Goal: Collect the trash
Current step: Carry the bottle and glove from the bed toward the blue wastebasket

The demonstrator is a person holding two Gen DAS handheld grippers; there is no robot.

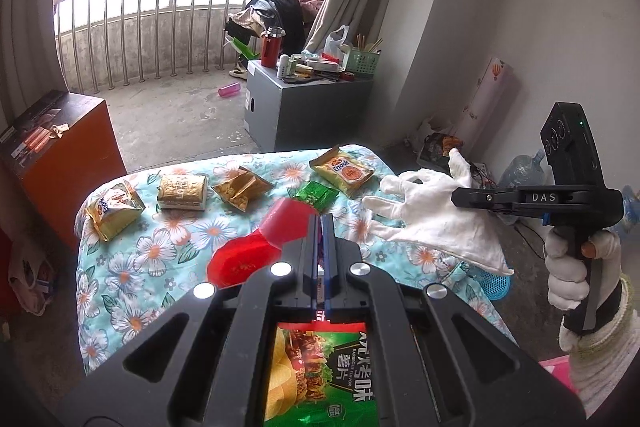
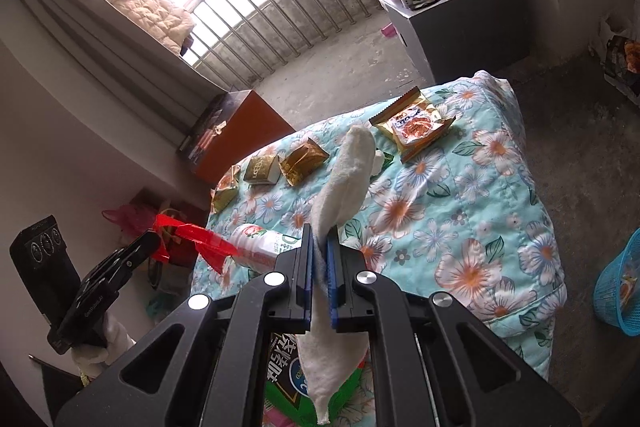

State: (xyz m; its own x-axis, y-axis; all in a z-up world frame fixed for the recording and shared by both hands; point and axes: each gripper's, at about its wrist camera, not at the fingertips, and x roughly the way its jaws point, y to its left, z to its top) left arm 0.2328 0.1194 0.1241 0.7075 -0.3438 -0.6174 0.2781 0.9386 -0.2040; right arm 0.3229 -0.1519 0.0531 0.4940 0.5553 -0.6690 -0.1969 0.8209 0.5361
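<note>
My left gripper (image 1: 321, 223) is shut on a red plastic wrapper (image 1: 256, 247) and holds it above the floral quilt (image 1: 168, 259). My right gripper (image 2: 319, 239) is shut on a white cloth glove (image 2: 344, 179), which hangs limp above the quilt; it also shows in the left wrist view (image 1: 432, 215). Several snack packets lie on the quilt: a gold pouch (image 1: 114, 209), a gold box (image 1: 182, 191), a crumpled gold wrapper (image 1: 240, 189), a green packet (image 1: 316, 194) and an Enook biscuit pack (image 1: 344, 173). A green chip bag (image 1: 320, 375) lies under my left gripper. A white bottle (image 2: 266, 245) lies on the quilt.
A blue mesh basket (image 2: 620, 291) stands on the floor right of the bed. An orange box (image 1: 60, 155) stands to the left. A grey cabinet (image 1: 304, 107) with clutter stands beyond the bed, before a railed balcony. A pink thing (image 1: 554, 371) sits low right.
</note>
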